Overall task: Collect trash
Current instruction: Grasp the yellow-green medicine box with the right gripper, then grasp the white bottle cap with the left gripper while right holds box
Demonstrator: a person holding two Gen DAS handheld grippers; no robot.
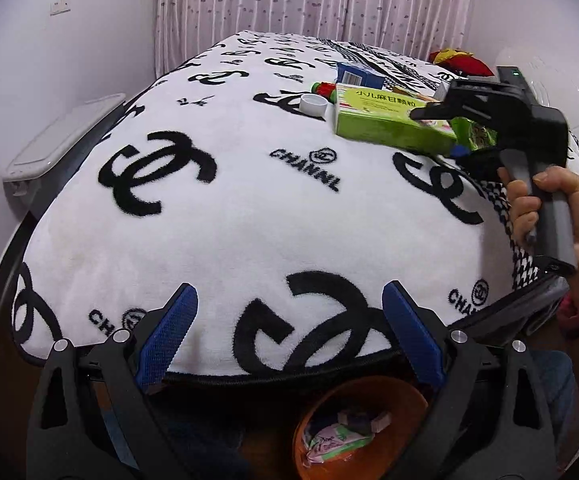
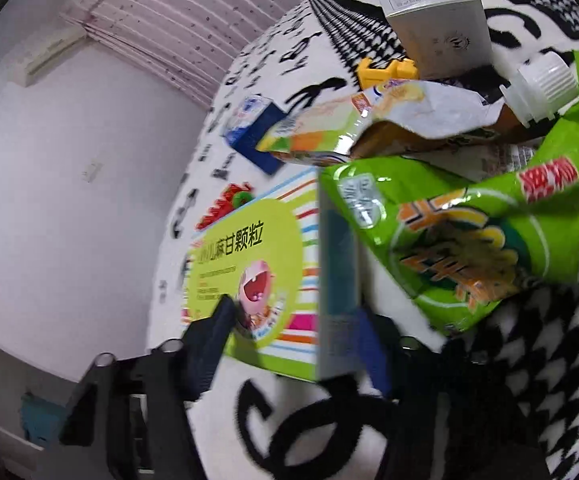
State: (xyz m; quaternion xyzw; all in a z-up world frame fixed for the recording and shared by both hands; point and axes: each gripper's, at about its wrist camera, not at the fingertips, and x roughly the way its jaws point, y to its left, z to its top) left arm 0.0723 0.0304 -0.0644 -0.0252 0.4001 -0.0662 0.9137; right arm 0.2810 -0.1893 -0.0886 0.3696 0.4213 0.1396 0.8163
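Blanket [image 1: 229, 208]: green box [image 2: 257, 276] between right gripper [image 2: 289, 340] pads

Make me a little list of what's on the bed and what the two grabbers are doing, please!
surface: white fleece blanket with black logos
right gripper: fingers on either side of the green cardboard medicine box, closed onto it
left gripper: open, empty, over the blanket's near edge
nearby trash: green crinkled snack bag, white plastic bottle cap, blue carton
bin: orange bowl-shaped basket below the bed edge, wrappers already inside
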